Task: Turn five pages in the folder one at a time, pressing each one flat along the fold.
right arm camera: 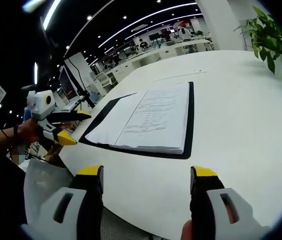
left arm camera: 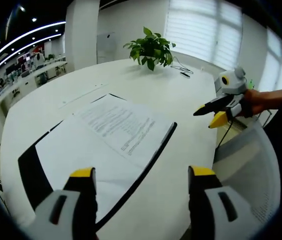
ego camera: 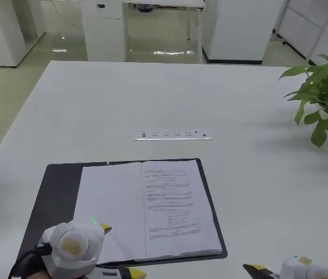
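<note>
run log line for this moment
folder: open flat on table | printed page: right side | left claw: open, off folder | right claw: open, off folder | no page lifted

One folder, one plant, one socket strip, two grippers: left gripper, right gripper

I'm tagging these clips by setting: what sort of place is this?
Most likely an open-plan office: a large white table with a built-in socket strip, rows of desks in the background, and a leafy plant.
</note>
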